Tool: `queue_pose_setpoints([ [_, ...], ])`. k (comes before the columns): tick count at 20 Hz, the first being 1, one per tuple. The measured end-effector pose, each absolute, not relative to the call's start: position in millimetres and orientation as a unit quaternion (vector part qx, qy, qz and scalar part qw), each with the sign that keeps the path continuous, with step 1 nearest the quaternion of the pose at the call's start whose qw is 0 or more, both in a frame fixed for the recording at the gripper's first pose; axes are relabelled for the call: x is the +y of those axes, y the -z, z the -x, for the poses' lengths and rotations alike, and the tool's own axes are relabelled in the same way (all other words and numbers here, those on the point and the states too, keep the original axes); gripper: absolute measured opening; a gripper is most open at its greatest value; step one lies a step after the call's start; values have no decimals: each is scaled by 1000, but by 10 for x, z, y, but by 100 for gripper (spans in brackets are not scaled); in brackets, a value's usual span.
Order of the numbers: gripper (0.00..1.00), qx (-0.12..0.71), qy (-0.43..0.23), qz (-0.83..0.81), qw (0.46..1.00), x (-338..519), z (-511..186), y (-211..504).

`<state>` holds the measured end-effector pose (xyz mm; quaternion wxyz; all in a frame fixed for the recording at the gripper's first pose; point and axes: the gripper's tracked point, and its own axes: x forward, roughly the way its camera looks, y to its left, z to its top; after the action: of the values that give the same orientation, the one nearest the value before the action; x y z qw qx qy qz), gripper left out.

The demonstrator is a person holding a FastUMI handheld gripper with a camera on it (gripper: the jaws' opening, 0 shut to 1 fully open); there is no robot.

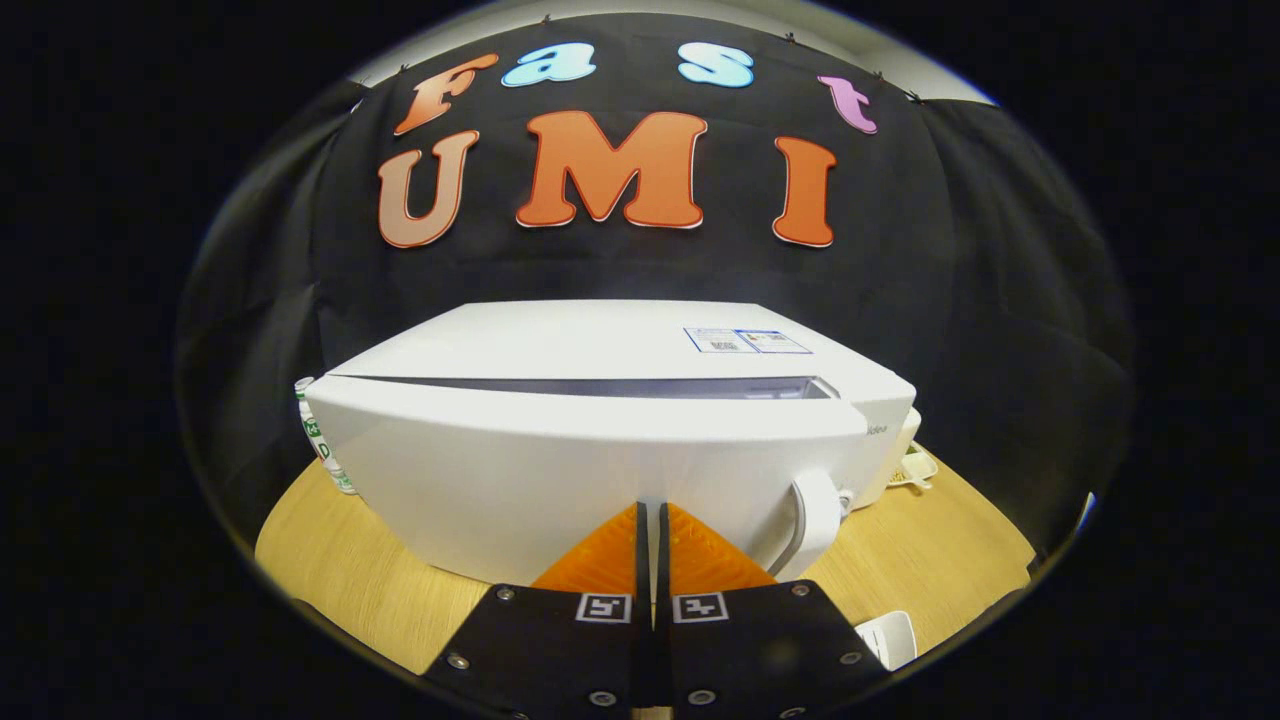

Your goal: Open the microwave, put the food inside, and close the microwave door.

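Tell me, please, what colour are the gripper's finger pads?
Orange, seen in the gripper view: the finger pads are pressed together, tips against the white microwave.

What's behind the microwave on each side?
Behind the microwave, a green-and-white bottle peeks out on one side, a pale dish on the other; the body hides the rest. The hand-held gripper is shut, fingertips at its door.

demo booth | black cloth wall [1000, 300] | microwave [600, 440] on wood table [350, 570]
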<state>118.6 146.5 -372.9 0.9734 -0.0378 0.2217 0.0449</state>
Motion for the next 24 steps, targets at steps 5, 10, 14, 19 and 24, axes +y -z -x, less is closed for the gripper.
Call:
queue_pose_setpoints([
  [5, 1, 211, -63, 53, 974, 1492, -1234, 3711],
  [10, 1, 221, -52, 32, 973, 1476, -1301, 3753],
  [14, 1, 223, -59, 32, 972, 1474, -1246, 3682],
  [19, 1, 207, -79, 25, 975, 1471, -1088, 3081],
  [24, 5, 156, -105, 20, 982, 1471, -959, 2060],
])
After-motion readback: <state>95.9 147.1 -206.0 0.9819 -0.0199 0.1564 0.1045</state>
